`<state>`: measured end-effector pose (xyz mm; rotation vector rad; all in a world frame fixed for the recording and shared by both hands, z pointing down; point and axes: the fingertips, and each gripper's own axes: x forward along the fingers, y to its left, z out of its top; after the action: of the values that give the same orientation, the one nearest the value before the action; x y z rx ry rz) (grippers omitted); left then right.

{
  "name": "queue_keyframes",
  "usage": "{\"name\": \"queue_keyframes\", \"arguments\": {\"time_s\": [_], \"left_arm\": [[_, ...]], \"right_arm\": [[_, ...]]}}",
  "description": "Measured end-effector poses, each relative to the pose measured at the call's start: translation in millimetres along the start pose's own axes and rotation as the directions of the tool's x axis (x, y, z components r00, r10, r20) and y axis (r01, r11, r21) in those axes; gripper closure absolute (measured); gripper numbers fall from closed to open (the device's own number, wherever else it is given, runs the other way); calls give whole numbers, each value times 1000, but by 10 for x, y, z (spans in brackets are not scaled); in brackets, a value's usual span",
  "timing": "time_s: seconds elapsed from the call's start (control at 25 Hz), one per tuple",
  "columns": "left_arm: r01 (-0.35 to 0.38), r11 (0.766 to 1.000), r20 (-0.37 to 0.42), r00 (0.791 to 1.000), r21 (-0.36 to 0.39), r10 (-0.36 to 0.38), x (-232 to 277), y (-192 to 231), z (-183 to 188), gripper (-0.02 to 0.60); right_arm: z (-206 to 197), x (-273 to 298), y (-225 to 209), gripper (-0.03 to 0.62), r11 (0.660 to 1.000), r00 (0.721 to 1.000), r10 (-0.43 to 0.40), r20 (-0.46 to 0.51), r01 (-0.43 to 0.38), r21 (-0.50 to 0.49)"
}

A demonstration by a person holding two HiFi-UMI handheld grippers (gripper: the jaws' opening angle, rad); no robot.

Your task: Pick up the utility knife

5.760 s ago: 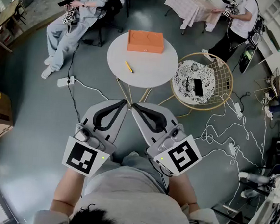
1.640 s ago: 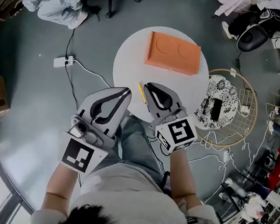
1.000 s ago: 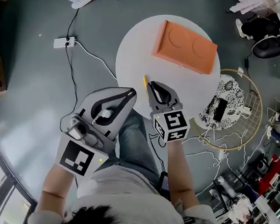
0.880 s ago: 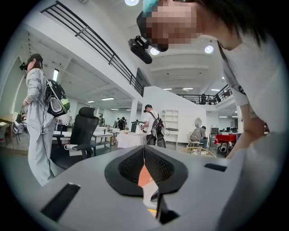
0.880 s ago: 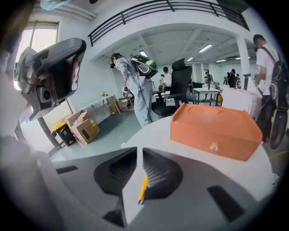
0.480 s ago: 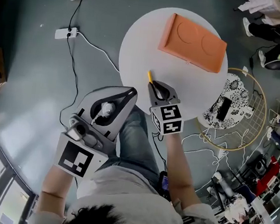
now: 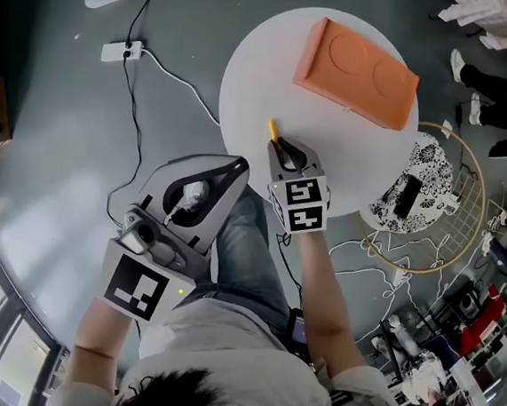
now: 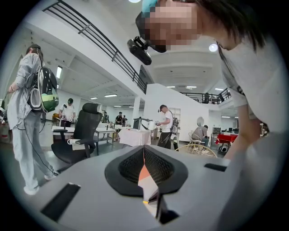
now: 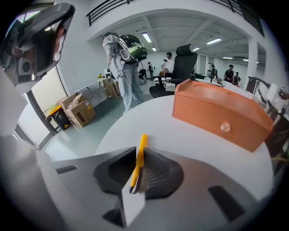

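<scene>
Grey floor (image 7: 46,133), round white table (image 7: 255,91), office chair (image 8: 85,131)

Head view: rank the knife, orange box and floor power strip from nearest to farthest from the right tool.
1. Knife: between the right tool's jaws, at the table's near edge.
2. Box: farther across the table, to the right.
3. Power strip: on the floor, far left.

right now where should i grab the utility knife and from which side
Pinch the utility knife across its narrow width, on the near half of its slim yellow body, coming from the near edge of the white table, jaws in line with its length. It lies flat, so its long sides likely give the surest hold. The right gripper is shut on it just so.
</scene>
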<state>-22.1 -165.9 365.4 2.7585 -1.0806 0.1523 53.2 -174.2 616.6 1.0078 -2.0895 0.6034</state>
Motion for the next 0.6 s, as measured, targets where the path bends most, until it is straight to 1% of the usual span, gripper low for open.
{"name": "queue_keyframes", "arguments": {"time_s": [0.08,0.24,0.28,0.44,0.52,0.6], "left_arm": [[2,1000,-1,1000,2,-2,-17,-4,-1,571],[3,1000,-2,1000,0,-3,-39,-9,10,571],[3,1000,-2,1000,-1,-3,-40,-9,8,571],[0,1000,0,1000,-6,0,-40,-1,-5,571],[-2,1000,2,1000,-7,2,-50,-6,-7,571],[-3,1000,2,1000,-5,3,-58,-15,-9,571]], "right_arm": [[10,14,10,536,1000,1000,-18,-17,17,-12],[-6,27,14,531,999,998,-41,-52,40,-4],[-14,32,15,521,999,997,-45,-64,45,-6],[-3,42,-2,517,996,994,-80,-80,77,-39],[-15,40,-9,520,996,993,-82,-85,81,-21],[-22,38,-32,541,996,993,-85,-87,85,-1]]}}
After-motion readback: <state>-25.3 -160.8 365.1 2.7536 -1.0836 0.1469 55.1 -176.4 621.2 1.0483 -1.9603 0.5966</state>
